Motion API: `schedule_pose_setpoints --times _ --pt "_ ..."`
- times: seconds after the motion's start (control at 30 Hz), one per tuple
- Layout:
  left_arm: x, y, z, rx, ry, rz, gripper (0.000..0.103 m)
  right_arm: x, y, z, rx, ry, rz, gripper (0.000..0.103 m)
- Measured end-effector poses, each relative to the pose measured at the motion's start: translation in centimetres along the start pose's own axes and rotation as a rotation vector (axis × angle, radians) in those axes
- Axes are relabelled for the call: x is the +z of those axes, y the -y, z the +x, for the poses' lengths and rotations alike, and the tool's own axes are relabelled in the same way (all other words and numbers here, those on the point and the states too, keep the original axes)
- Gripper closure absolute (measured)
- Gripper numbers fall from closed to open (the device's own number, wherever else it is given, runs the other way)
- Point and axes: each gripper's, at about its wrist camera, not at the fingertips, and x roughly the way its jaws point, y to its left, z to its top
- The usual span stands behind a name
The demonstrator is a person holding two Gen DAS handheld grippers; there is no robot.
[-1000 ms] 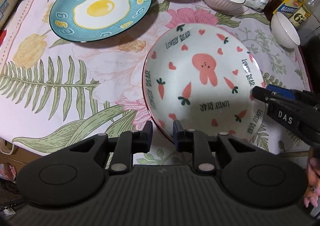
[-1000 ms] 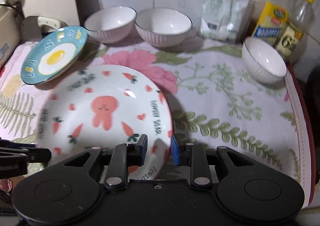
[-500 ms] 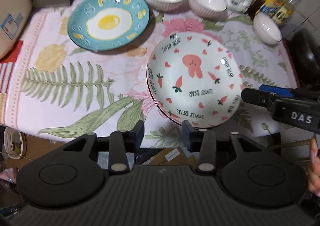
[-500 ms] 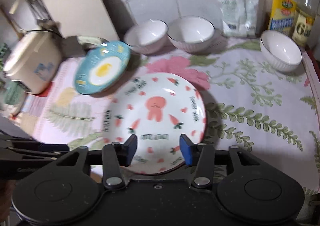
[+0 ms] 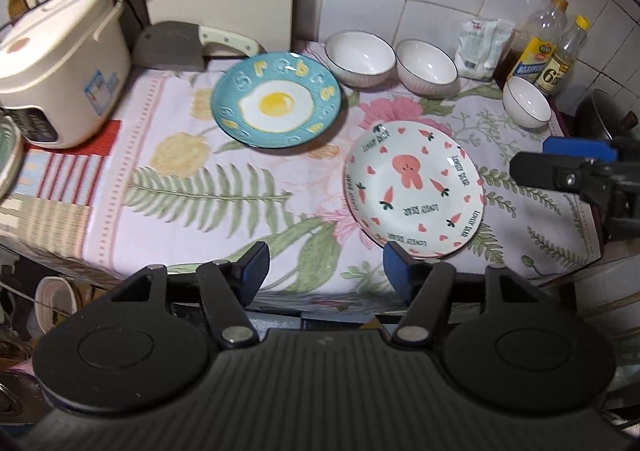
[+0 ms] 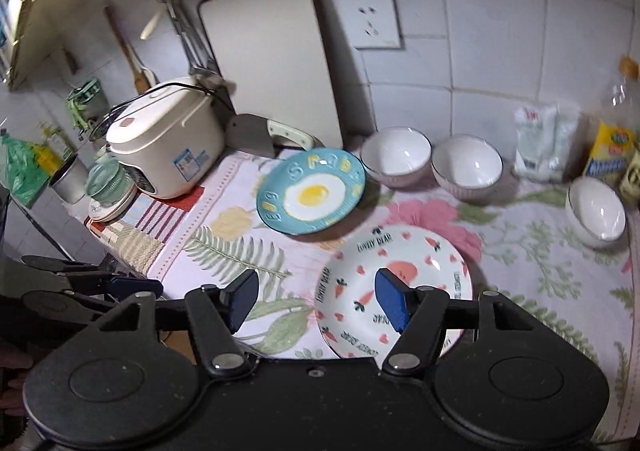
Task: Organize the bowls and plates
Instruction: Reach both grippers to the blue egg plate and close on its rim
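Note:
A white rabbit-and-carrot plate (image 5: 414,183) (image 6: 394,287) lies on the floral cloth near the front edge. A blue fried-egg plate (image 5: 277,100) (image 6: 311,191) sits tilted behind it to the left. Two white bowls (image 5: 359,57) (image 5: 426,67) stand at the back, also seen in the right wrist view (image 6: 396,155) (image 6: 467,167). A smaller bowl (image 5: 526,102) (image 6: 597,211) stands at the right. My left gripper (image 5: 324,265) is open and empty above the front edge. My right gripper (image 6: 316,301) is open and empty over the rabbit plate's near side; it shows in the left view (image 5: 560,167).
A rice cooker (image 5: 52,79) (image 6: 168,147) stands at the back left. A cleaver (image 5: 192,45) and a cutting board (image 6: 272,51) are against the wall. Oil bottles (image 5: 538,47) and a white bag (image 5: 482,45) are at the back right. A dark pan (image 5: 600,115) is at the far right.
Both grippers opened, let go of the rabbit plate and pulled back and up from it. The plate now rests on the cloth.

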Motion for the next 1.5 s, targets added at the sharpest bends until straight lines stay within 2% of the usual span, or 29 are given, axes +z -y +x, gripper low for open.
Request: schedule_pose_setpoints --times 0.27,0.47,0.6,0.73,0.83,0.93,1.13,1.37,1.5 --pt "0.6 -0.4 -2.9 0.015 0.066 -0.016 0.036 2.1 -2.2 -1.4 0.039 0.037 -0.079 0.032" --pt "2.1 -0.6 -3.2 0.016 0.109 -0.003 0.030 4.2 -2.3 -0.8 0.069 0.061 -0.115 0.032" --pt "3.6 -1.4 -2.4 0.052 0.139 -0.017 0.028 6.0 -1.5 0.9 0.096 0.082 -0.125 0.032" --pt "5.0 -2.3 -2.2 0.087 0.232 -0.026 0.028 6.9 -0.5 3.2 0.145 0.162 -0.136 0.032" --pt "5.9 -3.1 -2.0 0.150 0.304 -0.059 0.028 7.9 -0.4 5.1 0.126 0.143 -0.128 0.032" --pt "7.0 -4.0 -1.1 0.151 0.339 -0.094 0.028 8.4 -0.1 6.8 0.151 0.129 -0.121 0.032" --pt "8.6 -5.8 3.8 0.119 0.313 -0.151 0.028 8.4 1.6 12.8 0.142 0.071 -0.090 0.032" --pt "8.7 -7.1 11.2 0.096 0.197 -0.212 0.029 7.9 3.8 19.9 0.151 -0.025 0.022 0.035" --pt "8.8 -7.5 14.8 0.106 0.151 -0.220 0.029 7.2 4.5 23.0 0.121 -0.051 0.018 0.035"
